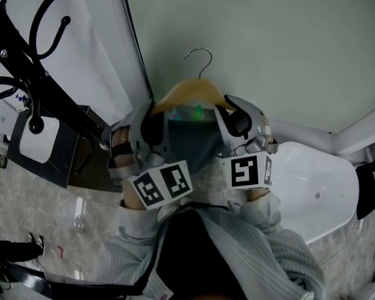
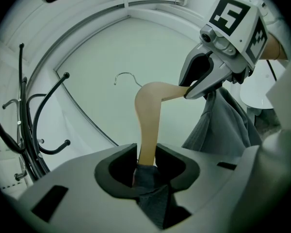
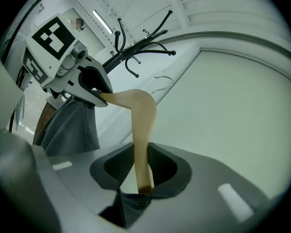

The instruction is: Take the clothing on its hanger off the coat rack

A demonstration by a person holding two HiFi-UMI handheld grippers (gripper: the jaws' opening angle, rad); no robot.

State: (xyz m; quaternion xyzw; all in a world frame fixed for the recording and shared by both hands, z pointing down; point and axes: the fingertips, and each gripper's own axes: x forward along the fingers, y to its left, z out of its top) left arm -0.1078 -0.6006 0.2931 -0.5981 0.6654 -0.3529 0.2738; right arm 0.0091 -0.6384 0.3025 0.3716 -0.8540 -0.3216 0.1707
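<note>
A pale greenish wall [image 1: 287, 42] fills the background of the head view, and a white tub-like body [image 1: 312, 186] is seen low at the right, cut off by the picture edge. The black coat rack [image 1: 25, 49] stands at the left; only some of its curved arms are shown, and its top and foot are out of the frame.

The wooden hanger [image 1: 187, 92] is held in front of the wall, well apart from the coat rack. Its metal hook [image 1: 203, 58] hangs on nothing.

The left tongs [image 2: 145, 166] are pressed onto the hanger's left arm, with a fold of the grey clothing [image 2: 153, 188] pinched in together with the wood. The right tongs [image 3: 141, 171] are closed on the other arm in the same way, again with a little grey cloth at the bottom of the jaws. Both tips of the hanger are hidden inside the tongs.

The clothing is draped under the hanger between the two tongs. Its lower part is covered in the head view by the marker cubes [image 1: 164, 185] and by the grey knitted sleeves [image 1: 269, 242] of the person, so its kind and length cannot be made out. A green patch just below the hanger's middle is too blurred to be identified.
</note>
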